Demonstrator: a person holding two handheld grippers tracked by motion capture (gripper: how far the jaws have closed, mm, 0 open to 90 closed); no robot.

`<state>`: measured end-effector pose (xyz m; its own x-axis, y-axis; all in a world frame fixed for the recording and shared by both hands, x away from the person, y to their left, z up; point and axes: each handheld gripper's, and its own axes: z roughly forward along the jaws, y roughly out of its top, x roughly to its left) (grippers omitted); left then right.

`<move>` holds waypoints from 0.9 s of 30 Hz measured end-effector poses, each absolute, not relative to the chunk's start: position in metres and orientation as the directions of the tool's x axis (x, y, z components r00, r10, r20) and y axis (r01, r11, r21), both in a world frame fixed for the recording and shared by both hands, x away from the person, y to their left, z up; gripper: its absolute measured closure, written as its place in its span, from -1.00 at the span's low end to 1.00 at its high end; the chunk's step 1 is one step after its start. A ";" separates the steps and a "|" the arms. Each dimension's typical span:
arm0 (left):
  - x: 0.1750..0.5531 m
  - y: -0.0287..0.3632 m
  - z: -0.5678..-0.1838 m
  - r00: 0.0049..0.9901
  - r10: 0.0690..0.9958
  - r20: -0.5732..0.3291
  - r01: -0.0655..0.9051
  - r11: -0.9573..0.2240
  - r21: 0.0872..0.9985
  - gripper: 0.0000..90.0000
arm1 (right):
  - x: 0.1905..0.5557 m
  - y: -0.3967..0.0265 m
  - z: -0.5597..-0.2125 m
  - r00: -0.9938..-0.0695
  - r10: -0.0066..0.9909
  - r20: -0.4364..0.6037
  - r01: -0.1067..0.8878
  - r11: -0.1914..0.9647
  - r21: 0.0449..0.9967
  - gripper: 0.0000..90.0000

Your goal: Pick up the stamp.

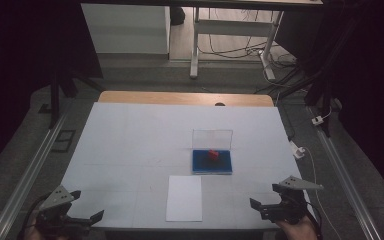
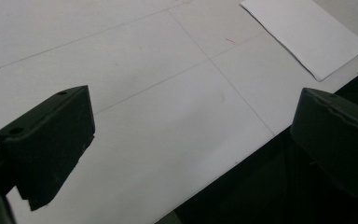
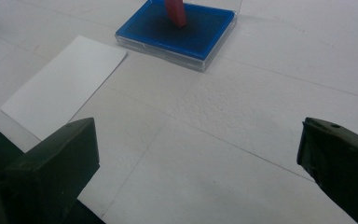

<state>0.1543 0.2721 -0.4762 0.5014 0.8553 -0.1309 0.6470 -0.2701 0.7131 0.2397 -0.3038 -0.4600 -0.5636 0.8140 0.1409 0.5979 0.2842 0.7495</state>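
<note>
Nothing looks begun: the small red block (image 1: 212,154) stands untouched in the shallow blue tray with its clear upright lid (image 1: 212,167) at mid-table, just beyond the white paper sheet (image 1: 184,198); left gripper (image 1: 75,218) and right gripper (image 1: 266,204) wait at the near edge, jaws released and empty; everything seems left to do.

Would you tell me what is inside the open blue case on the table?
A small red object stands on the blue case pad, with the clear lid raised behind. What lies beneath the pad is hidden.
</note>
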 end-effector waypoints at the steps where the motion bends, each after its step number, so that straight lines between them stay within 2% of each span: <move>1: 0.154 0.272 -0.476 0.503 0.854 -0.131 0.645 -0.270 0.715 -1.00 | 0.239 -0.303 -0.460 -0.566 0.813 0.135 0.595 0.290 0.749 -1.00; 8: 0.156 0.270 -0.477 0.509 0.849 -0.144 0.651 -0.271 0.709 -1.00 | 0.237 -0.300 -0.460 -0.568 0.818 0.090 0.576 0.317 0.754 -1.00; 27: 0.158 0.271 -0.478 0.524 0.835 -0.168 0.663 -0.275 0.696 -0.97 | 0.239 -0.298 -0.460 -0.565 0.821 0.086 0.591 0.329 0.737 -1.00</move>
